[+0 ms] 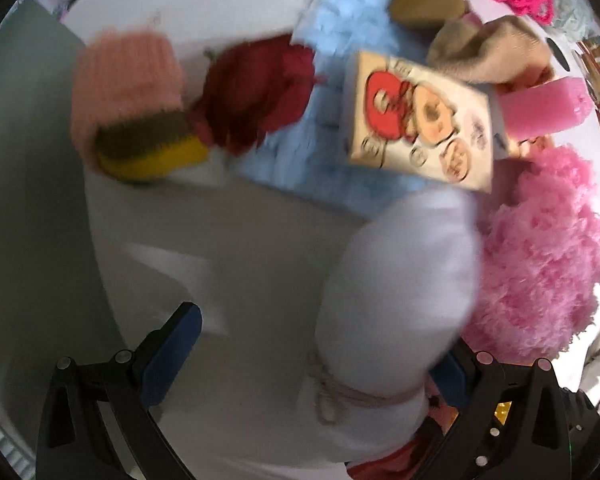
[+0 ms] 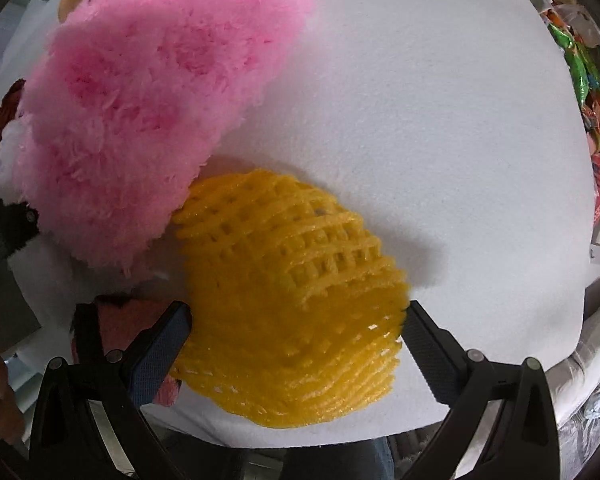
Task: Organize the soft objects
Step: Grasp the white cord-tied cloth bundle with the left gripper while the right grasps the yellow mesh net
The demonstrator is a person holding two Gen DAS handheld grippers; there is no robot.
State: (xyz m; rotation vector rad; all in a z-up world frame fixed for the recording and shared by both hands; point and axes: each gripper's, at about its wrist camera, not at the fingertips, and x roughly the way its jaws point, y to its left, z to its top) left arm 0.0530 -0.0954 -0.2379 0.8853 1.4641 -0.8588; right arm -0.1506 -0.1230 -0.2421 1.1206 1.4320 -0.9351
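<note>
right wrist alone shows yellow foam net (image 2: 296, 300) between spread right gripper (image 2: 296, 344) fingers.

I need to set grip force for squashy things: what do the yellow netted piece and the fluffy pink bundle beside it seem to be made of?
The yellow netted piece looks like foam mesh, matte, with open diamond cells, likely a fruit sleeve. The fluffy pink bundle looks like long-pile plush or fuzzy yarn; its loose fibres blur its outline, so which one is unclear.

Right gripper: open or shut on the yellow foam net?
Open. The right gripper straddles the yellow net, fingers spread at either edge; the net lies flat on the white cloth, not squeezed.
</note>
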